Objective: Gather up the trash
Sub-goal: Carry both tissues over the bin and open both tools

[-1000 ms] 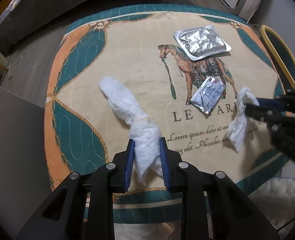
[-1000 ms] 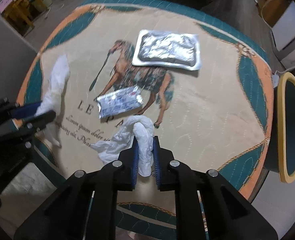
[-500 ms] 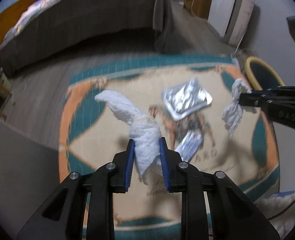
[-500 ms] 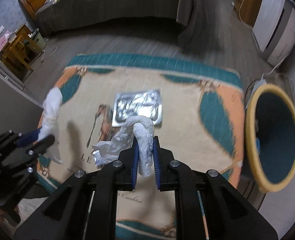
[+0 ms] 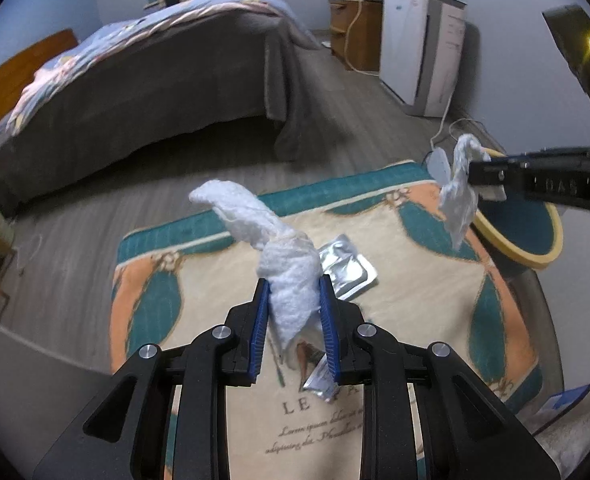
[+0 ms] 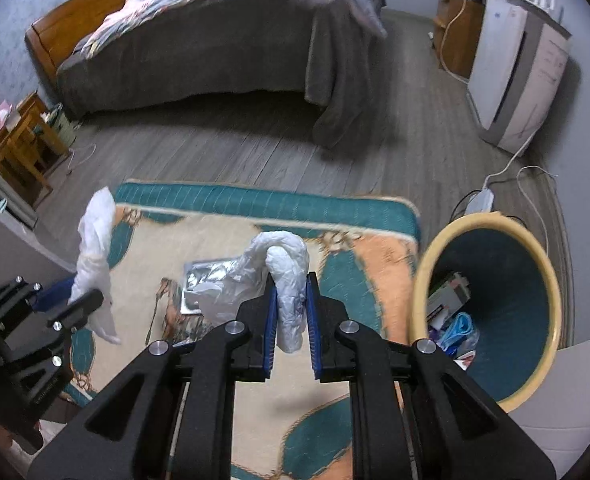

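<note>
Left wrist view: since a second ago we have lifted both wads clear of the rug (image 5: 415, 300), so binning comes next. Our left gripper (image 5: 293, 312) is clamped on a fluffy twisted tissue (image 5: 291, 276); our right gripper (image 6: 291, 318) pinches a crinkly white wrapper (image 6: 283, 264) beside the yellow-rimmed bin (image 6: 423, 280). Two shiny foil packs (image 5: 347, 272) remain mid-rug
</note>
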The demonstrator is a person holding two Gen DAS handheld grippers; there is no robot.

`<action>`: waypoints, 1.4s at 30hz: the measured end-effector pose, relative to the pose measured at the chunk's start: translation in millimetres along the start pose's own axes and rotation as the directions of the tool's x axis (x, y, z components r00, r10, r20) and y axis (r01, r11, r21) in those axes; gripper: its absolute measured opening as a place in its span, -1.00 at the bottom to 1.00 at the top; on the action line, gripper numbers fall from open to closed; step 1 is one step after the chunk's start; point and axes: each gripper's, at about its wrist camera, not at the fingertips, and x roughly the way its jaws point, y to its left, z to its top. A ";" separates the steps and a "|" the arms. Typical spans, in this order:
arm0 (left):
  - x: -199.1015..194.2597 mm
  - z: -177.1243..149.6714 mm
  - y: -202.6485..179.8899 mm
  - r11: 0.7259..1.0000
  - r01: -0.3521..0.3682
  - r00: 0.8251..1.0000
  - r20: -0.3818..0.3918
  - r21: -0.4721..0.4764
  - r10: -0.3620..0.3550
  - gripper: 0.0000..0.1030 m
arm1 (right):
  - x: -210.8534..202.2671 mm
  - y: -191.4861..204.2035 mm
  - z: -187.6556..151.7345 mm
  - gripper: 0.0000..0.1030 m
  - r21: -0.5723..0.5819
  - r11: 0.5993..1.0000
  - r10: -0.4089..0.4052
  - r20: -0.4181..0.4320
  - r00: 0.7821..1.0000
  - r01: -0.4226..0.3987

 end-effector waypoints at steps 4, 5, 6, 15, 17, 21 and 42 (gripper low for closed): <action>3.4 4.5 -9.1 1.000 0.017 1.000 0.009 0.021 -0.017 -0.49 | -16.0 -15.9 3.3 -0.75 0.033 0.999 -0.005 0.026 1.000 0.004; 4.1 5.5 -11.3 0.999 0.018 1.000 0.010 0.028 -0.018 -0.49 | -21.2 -19.5 3.6 -0.75 0.037 0.999 -0.010 0.035 0.999 0.009; 4.2 6.4 -14.3 0.999 0.021 1.000 0.013 0.036 -0.021 -0.49 | -27.0 -23.5 4.0 -0.75 0.038 0.999 -0.023 0.046 0.999 0.021; 1.7 10.3 -47.7 0.986 0.030 0.998 0.040 0.165 -0.037 -0.49 | -60.3 -75.0 -1.1 -0.75 0.091 0.986 -0.147 0.104 0.984 0.138; 0.9 11.2 -58.1 0.982 0.035 0.998 0.038 0.188 -0.043 -0.49 | -65.3 -91.5 -3.8 -0.75 0.124 0.980 -0.171 0.113 0.979 0.157; -0.1 15.6 -89.8 0.965 0.062 0.997 0.034 0.255 -0.073 -0.49 | -67.2 -121.6 -9.4 -0.75 0.194 0.968 -0.181 0.113 0.977 0.157; 19.7 75.6 -206.6 0.882 0.271 0.959 -0.029 0.387 -0.282 -0.49 | -24.2 -218.8 -36.8 -0.75 0.474 0.855 -0.231 -0.013 0.973 0.209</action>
